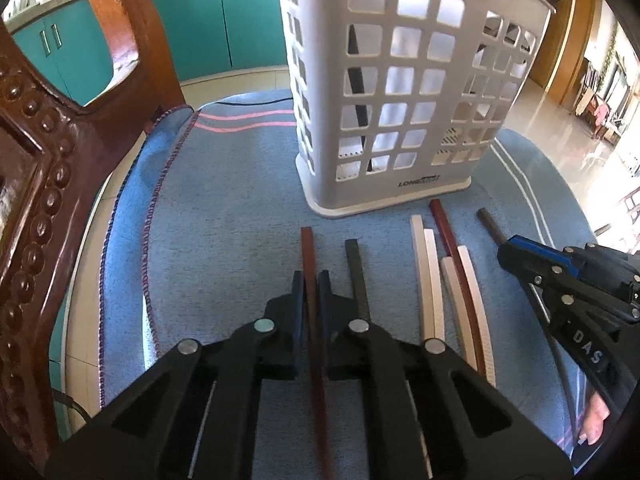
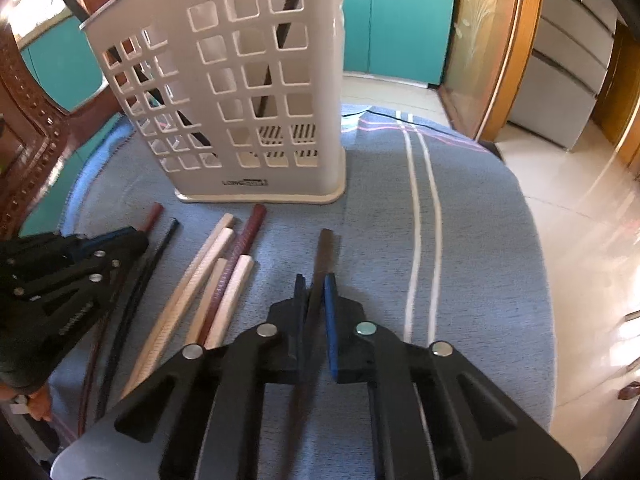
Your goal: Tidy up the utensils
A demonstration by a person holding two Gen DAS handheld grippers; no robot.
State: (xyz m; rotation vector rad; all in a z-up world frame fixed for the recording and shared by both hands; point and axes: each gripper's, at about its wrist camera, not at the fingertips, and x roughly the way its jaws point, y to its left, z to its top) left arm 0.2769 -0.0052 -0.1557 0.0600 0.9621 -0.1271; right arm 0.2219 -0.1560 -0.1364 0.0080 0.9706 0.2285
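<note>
Several chopsticks lie side by side on a blue towel (image 1: pixel 224 208) in front of a white perforated utensil holder (image 1: pixel 384 92). My left gripper (image 1: pixel 311 280) is shut on a brown chopstick (image 1: pixel 309 256) that runs between its fingers. A black chopstick (image 1: pixel 356 268) lies just right of it. My right gripper (image 2: pixel 314 284) is shut on a dark chopstick (image 2: pixel 324 252); it also shows in the left wrist view (image 1: pixel 516 252). White chopsticks (image 2: pixel 200 272) and a red-brown one (image 2: pixel 244 248) lie between the two grippers. The holder (image 2: pixel 240 92) has dark chopsticks standing inside.
A carved wooden chair (image 1: pixel 44 160) stands close on the left. Teal cabinets (image 1: pixel 224 12) are behind. The towel-covered surface (image 2: pixel 480 240) drops off to a tiled floor (image 2: pixel 580 220) on the right.
</note>
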